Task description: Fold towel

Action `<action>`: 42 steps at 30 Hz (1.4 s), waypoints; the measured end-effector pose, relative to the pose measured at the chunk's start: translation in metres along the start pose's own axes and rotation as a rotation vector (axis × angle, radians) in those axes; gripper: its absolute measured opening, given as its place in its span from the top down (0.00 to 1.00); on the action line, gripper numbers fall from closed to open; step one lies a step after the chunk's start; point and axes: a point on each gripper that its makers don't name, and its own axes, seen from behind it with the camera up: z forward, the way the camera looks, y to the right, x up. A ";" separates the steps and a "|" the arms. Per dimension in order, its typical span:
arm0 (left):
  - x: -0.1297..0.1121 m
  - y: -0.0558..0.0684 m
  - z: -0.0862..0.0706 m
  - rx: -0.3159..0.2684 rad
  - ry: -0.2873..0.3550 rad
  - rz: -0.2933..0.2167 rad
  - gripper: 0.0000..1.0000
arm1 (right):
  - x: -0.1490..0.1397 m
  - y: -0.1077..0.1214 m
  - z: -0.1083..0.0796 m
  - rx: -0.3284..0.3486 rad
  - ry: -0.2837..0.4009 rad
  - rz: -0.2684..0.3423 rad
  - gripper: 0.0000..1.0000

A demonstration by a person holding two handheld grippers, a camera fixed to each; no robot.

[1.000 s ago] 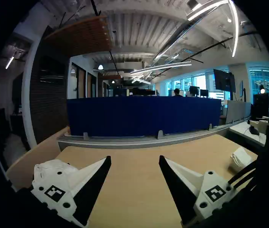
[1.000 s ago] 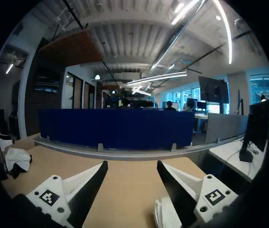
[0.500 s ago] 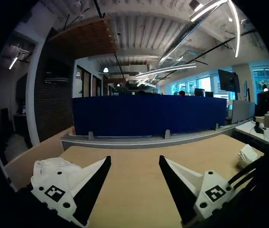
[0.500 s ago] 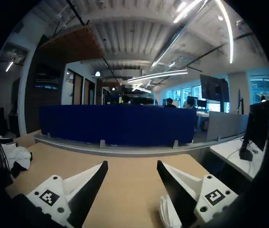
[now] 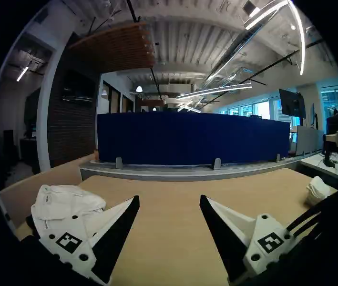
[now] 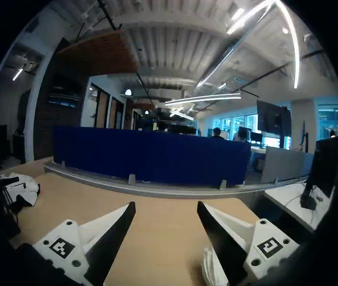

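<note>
Table: we count one table point(image 5: 169, 248), wooden.
Divider: one blue divider point(image 5: 192, 138) along its far edge.
Towels: one crumpled towel point(image 5: 66, 202) lying left; one folded stack point(image 6: 210, 267) right.
Grippers: two; left gripper point(image 5: 169, 198), right gripper point(image 6: 165, 204) both gaping, empty.

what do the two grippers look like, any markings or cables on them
The left gripper and the right gripper look alike. Each has two wedge-shaped fingers tapering to points, with white plastic bodies and black inner faces. Every finger carries a square black-and-white marker ringed by small dark holes. In the left gripper view, thin black cables run along the picture's right edge.
</note>
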 end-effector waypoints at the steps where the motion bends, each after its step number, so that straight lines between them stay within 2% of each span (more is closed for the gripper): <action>1: -0.005 -0.001 0.000 0.003 0.001 0.001 0.06 | -0.001 0.000 0.000 -0.004 0.001 -0.005 0.00; 6: -0.030 -0.008 0.000 0.021 0.005 -0.001 0.06 | -0.008 0.001 0.000 -0.018 0.010 -0.019 0.00; 12: -0.049 -0.007 -0.001 0.020 0.016 -0.014 0.06 | -0.016 0.000 0.000 -0.021 0.017 -0.018 0.00; 18: -0.056 -0.011 0.001 0.027 0.041 -0.015 0.06 | -0.028 0.002 0.003 -0.027 0.018 -0.028 0.00; 24: -0.065 -0.014 0.000 0.033 0.039 -0.006 0.06 | -0.038 0.001 0.005 -0.028 0.017 -0.035 0.00; 30: -0.071 -0.017 -0.001 0.039 0.038 0.011 0.06 | -0.040 0.002 0.007 -0.031 0.017 -0.038 0.00; 42: -0.078 -0.019 -0.002 0.046 0.048 0.011 0.06 | -0.044 0.004 0.009 -0.033 0.018 -0.034 0.00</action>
